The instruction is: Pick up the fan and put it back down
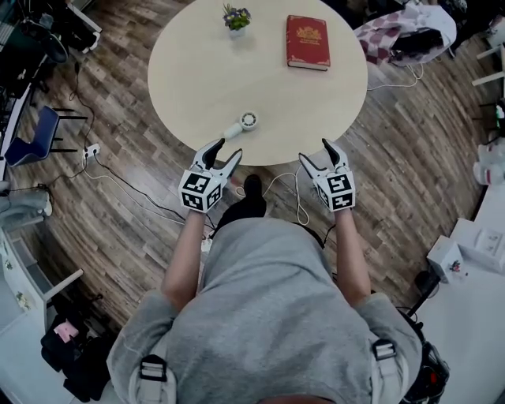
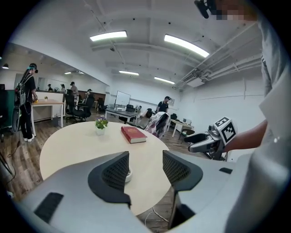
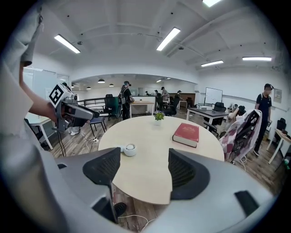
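A small white hand fan (image 1: 243, 123) lies on its side near the front edge of the round beige table (image 1: 205, 75). My left gripper (image 1: 225, 151) hovers just short of that edge, a little below and left of the fan, jaws open and empty. In the left gripper view the fan (image 2: 129, 175) peeks out behind the left jaw of that gripper (image 2: 145, 170). My right gripper (image 1: 316, 151) is also open and empty at the table edge, further right. The right gripper view shows the fan (image 3: 129, 149) ahead and left of its jaws (image 3: 143, 170).
A red book (image 1: 308, 41) and a small potted plant (image 1: 236, 17) sit at the far side of the table. White cables (image 1: 296, 201) run on the wood floor under the front edge. A blue chair (image 1: 35, 136) stands left, and a chair draped with clothes (image 1: 402, 31) at the back right.
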Tool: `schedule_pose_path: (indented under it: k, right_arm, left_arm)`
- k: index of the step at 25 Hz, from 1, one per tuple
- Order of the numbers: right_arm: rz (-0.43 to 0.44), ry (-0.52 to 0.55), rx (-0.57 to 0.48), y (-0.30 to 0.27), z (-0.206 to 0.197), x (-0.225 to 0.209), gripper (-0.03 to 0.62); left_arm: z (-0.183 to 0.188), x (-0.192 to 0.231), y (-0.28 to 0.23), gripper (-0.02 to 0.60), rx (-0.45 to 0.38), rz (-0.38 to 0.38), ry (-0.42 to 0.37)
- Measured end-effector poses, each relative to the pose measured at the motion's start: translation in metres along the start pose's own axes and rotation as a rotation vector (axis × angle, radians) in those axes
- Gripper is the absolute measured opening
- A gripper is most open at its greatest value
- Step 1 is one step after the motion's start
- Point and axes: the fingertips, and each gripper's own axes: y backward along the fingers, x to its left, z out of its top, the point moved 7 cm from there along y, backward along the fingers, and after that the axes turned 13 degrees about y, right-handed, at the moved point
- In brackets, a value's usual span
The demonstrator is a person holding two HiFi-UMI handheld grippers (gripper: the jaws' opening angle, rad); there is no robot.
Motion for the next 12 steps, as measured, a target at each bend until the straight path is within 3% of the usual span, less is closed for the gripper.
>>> schedule_pose_path:
  k: [12]
  right_arm:
    - [-0.035,-0.032,0.043,-0.046,0.012,-0.012,0.337]
  left_arm:
    - [0.024,0.049,-0.035,0.244,0.052,-0.048,-0.007]
